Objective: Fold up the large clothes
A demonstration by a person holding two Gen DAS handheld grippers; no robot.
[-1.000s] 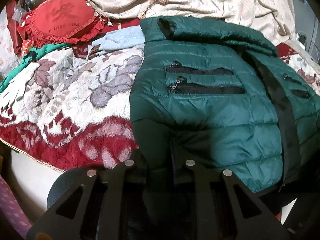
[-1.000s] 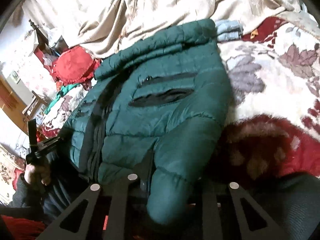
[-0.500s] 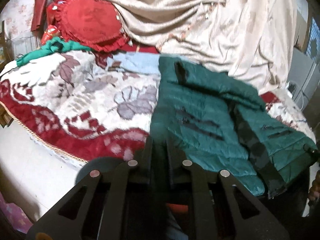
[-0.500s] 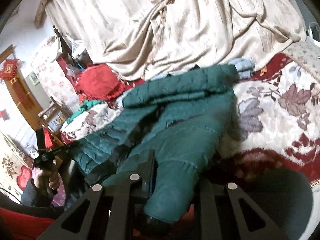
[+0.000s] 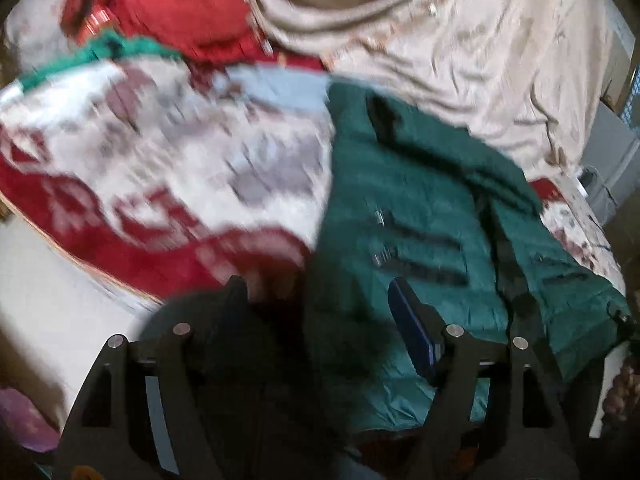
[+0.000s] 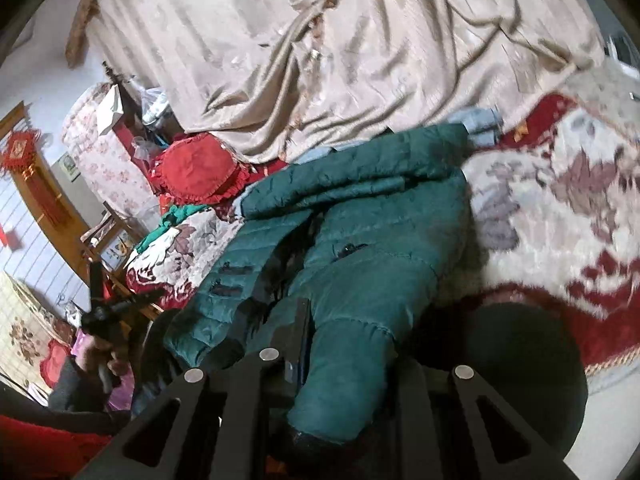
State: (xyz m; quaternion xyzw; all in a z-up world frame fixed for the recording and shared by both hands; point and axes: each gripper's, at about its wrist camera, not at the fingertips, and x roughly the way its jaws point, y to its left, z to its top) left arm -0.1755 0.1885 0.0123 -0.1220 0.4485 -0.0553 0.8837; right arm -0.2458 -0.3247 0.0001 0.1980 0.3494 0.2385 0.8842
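The left gripper (image 5: 316, 296) sits at the bottom centre of its own view with its jaws opening; the two fingers stand well apart, the blue-padded one (image 5: 412, 332) on the right. The dark lower edge of the green jacket (image 5: 400, 208) hangs in the gap between them, and the pads do not press on it. That picture is blurred.

The right gripper (image 6: 340, 344) is clamped tight on a sleeve (image 6: 348, 360) of the same jacket, at the bottom centre of its view; the sleeve's cuff end droops down past the fingers toward the lower edge.

From there the jacket spreads up and across the middle of both frames, lying on a red and white flowered blanket (image 6: 560, 200) that covers a bed. Its black zipped pockets face up, and a black strip runs down its front opening.

Above the jacket, a crumpled beige cloth (image 6: 360, 60) fills the top of both views. A red frilled cushion (image 6: 196, 172) lies at centre left of the right view, upper left in the left view. A folded pale blue garment (image 6: 480, 124) touches the jacket's upper edge.

At the lower left of the right view, a hand (image 6: 100, 356) holds the other gripper.
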